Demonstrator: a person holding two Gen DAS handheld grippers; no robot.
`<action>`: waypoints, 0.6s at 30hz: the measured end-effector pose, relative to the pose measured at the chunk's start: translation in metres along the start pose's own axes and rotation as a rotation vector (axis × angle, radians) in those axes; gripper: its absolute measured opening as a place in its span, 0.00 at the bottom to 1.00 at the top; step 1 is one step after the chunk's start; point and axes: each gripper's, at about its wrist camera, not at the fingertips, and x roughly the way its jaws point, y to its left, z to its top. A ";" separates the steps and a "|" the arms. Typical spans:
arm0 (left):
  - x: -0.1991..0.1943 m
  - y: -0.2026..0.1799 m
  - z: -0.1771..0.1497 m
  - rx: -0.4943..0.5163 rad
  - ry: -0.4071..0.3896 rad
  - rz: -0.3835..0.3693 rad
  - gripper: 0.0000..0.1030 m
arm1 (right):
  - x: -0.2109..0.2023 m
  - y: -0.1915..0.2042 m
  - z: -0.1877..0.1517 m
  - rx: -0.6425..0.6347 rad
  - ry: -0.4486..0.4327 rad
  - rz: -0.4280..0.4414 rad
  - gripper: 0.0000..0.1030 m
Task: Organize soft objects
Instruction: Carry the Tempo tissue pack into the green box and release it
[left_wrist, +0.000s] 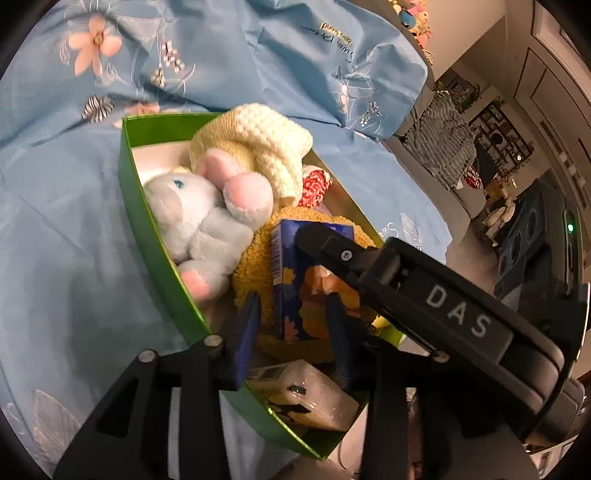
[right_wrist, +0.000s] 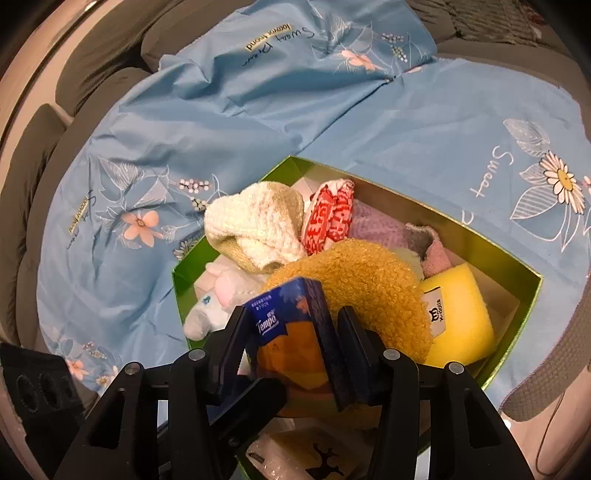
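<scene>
A green box (left_wrist: 129, 184) (right_wrist: 528, 295) sits on a blue floral sheet and holds soft things: a grey-and-pink plush (left_wrist: 199, 221) (right_wrist: 218, 299), a cream knit cloth (left_wrist: 255, 144) (right_wrist: 255, 225), a red-patterned pouch (right_wrist: 328, 218), a tan fuzzy plush (right_wrist: 365, 280) (left_wrist: 251, 269), a yellow sponge (right_wrist: 458, 317). My right gripper (right_wrist: 291, 325) is shut on a blue Tempo tissue pack (right_wrist: 284, 317) (left_wrist: 295, 280) above the box. Its black body (left_wrist: 424, 291) crosses the left wrist view. My left gripper (left_wrist: 291, 306) is open around that pack.
A wrapped white pack (left_wrist: 306, 395) (right_wrist: 314, 450) lies at the box's near end. A purple cloth (right_wrist: 373, 225) and a pink-grey cloth (right_wrist: 428, 243) lie at the box's far side. Grey sofa cushions (right_wrist: 40, 177) surround the sheet (right_wrist: 406, 122). Room shelves (left_wrist: 498, 136) show far right.
</scene>
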 end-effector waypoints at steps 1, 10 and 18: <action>-0.004 -0.001 -0.001 0.007 -0.014 0.014 0.43 | -0.002 0.001 0.000 0.001 -0.004 -0.003 0.51; -0.039 -0.010 -0.008 0.079 -0.116 0.142 0.81 | -0.029 0.010 -0.002 -0.030 -0.080 -0.026 0.78; -0.063 -0.011 -0.010 0.048 -0.169 0.151 0.88 | -0.055 0.026 -0.005 -0.050 -0.142 -0.036 0.86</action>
